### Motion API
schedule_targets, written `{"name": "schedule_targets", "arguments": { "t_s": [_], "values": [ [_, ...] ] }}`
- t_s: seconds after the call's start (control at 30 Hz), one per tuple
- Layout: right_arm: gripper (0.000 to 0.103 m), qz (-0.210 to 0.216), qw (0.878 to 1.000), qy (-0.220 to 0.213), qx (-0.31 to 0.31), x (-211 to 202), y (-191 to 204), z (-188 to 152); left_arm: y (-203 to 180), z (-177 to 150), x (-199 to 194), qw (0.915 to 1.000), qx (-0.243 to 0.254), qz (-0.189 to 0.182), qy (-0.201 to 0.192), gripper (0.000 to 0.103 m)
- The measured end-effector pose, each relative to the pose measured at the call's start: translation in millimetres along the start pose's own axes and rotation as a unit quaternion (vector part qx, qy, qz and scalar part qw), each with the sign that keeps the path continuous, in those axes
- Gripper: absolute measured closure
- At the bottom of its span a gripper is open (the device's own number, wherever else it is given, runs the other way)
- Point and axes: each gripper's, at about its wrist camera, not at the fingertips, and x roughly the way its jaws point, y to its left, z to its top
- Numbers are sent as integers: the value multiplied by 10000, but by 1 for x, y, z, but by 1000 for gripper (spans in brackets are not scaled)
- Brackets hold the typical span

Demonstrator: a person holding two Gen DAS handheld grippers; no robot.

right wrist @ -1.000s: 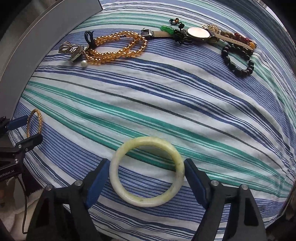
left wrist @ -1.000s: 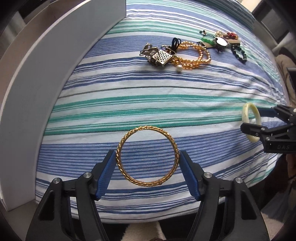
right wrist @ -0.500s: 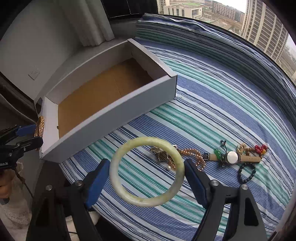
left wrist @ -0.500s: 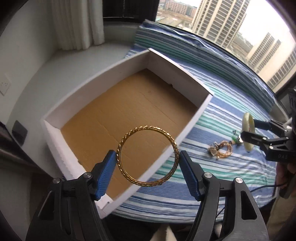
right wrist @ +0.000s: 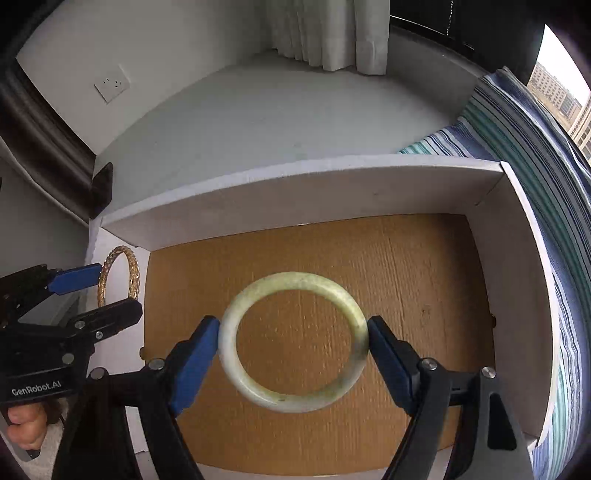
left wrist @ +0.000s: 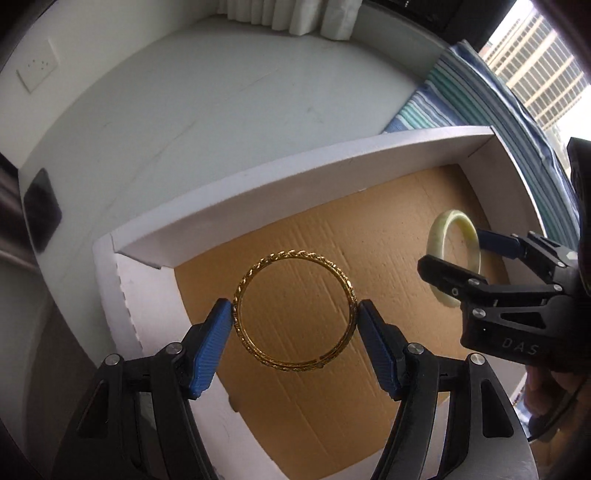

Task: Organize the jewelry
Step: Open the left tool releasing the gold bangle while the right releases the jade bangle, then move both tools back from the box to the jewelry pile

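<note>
My left gripper (left wrist: pixel 294 325) is shut on a gold twisted bangle (left wrist: pixel 258 266), holding it in the air above the left part of a white box (left wrist: pixel 295 177) with a brown cardboard floor. My right gripper (right wrist: pixel 293 339) is shut on a pale green jade bangle (right wrist: pixel 295 280), which hangs over the middle of the same box (right wrist: pixel 295 177). In the left wrist view the right gripper (left wrist: pixel 469 258) and the jade bangle (left wrist: pixel 436 236) show at the right. In the right wrist view the left gripper (right wrist: pixel 99 291) and the gold bangle (right wrist: pixel 133 273) show at the left, over the box's left wall.
A striped blue and green cloth (right wrist: pixel 535 122) lies to the right of the box. Behind the box is a grey ledge (right wrist: pixel 277 110) with white curtains (right wrist: pixel 332 33), a wall socket (right wrist: pixel 112 85) and a dark object (left wrist: pixel 40 210) at the left. The box floor (right wrist: pixel 406 266) is bare.
Both grippers have swung left from above the striped cloth and the jewelry pile to above the box, each still holding its bangle. The pile has left both views.
</note>
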Motion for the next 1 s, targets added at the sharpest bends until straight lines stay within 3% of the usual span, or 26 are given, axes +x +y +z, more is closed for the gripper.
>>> {"name": "schedule_targets", "arguments": {
  "t_s": [0.2, 0.3, 0.4, 0.53, 0.67, 0.77, 0.9, 1.0],
  "values": [
    [20, -176, 9995, 205, -150, 40, 3, 18, 0, 5, 27, 9998, -158, 73, 34, 29],
    [19, -308, 9994, 122, -122, 42, -1, 21, 2, 2, 29, 9997, -233, 67, -13, 14],
    [19, -165, 9998, -47, 104, 26, -13, 21, 6, -3, 15, 9995, -283, 77, -139, 14],
    [19, -57, 9987, -468, 170, -29, -23, -2, -5, -27, -32, 9980, -135, -9, -624, 14],
    [19, 103, 9956, -914, 150, -99, -38, -61, -43, -77, -87, 9923, 470, -181, -1132, 10],
    [19, 94, 9934, -1115, 248, -149, -57, -129, -85, -126, -117, 9826, 1185, -480, -1349, 5],
    [18, -148, 9886, -1294, 758, -194, -99, -234, -150, -195, -126, 9634, 2163, -911, -1296, 3],
    [18, -608, 9794, -1281, 1436, -205, -134, -321, -190, -251, -106, 9496, 2702, -1225, -1010, 2]
  ]
}}
